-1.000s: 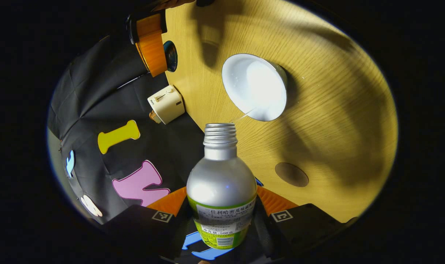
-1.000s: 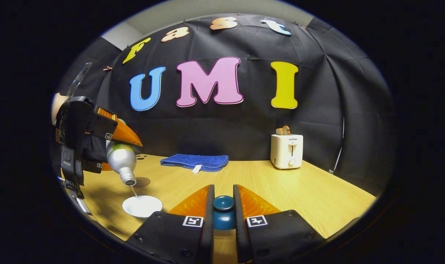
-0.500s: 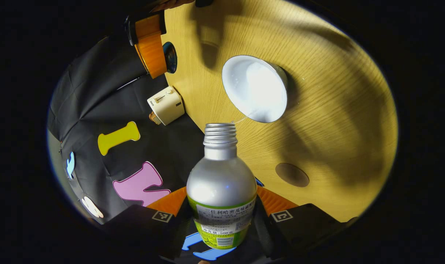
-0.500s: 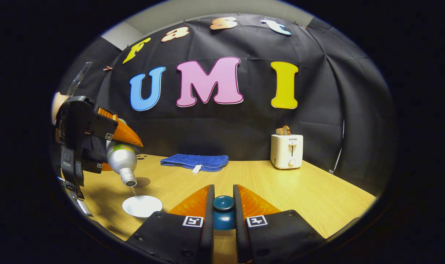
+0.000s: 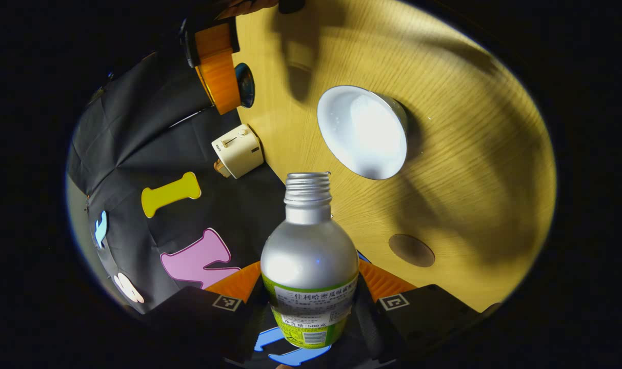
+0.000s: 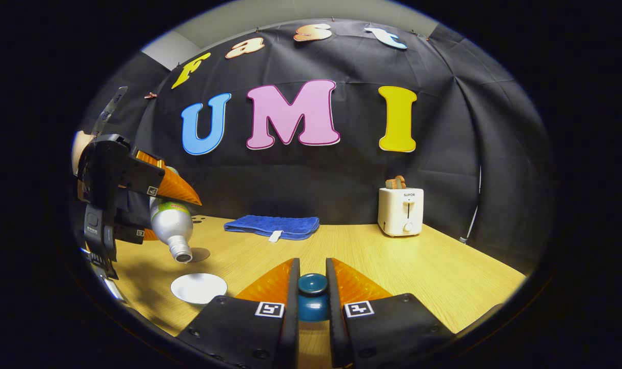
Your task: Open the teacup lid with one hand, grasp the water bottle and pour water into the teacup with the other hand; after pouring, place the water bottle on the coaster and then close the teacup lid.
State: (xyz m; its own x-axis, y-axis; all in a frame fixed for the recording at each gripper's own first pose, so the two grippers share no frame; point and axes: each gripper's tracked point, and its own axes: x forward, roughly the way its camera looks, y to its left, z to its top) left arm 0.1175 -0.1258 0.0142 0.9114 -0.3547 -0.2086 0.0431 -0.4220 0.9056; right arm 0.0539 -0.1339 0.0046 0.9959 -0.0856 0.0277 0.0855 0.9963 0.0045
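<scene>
Counted on the pale wooden desk (image 6: 393, 261): one white, wide-mouthed teacup (image 6: 198, 287), one dark round coaster (image 6: 198, 254), one folded blue towel (image 6: 272, 226), one cream toaster (image 6: 400, 211) with bread in its slot. Off the desk: one silver metal water bottle with a green label (image 5: 309, 261), one dark teal teacup lid with a knob (image 6: 312, 297).

Left gripper (image 5: 311, 297) closed on the water bottle, both fingers pressing the labelled lower body, neck pointing forward and uncapped. Seen from the right gripper view, bottle (image 6: 172, 223) tilted mouth-down, held above the desk near its left edge, mouth above and just behind the teacup, not touching it. No stream visible between mouth and cup (possibly too thin to catch at this size). Teacup (image 5: 362, 132) open, interior bright white. Coaster (image 5: 412, 250) bare, between teacup and the towel at the desk's back edge.

Right gripper (image 6: 312, 302) clamped narrowly on the teacup lid, one finger on each side of the knob, lid raised near the front edge, right of the teacup. Toaster toward the back right corner.
</scene>
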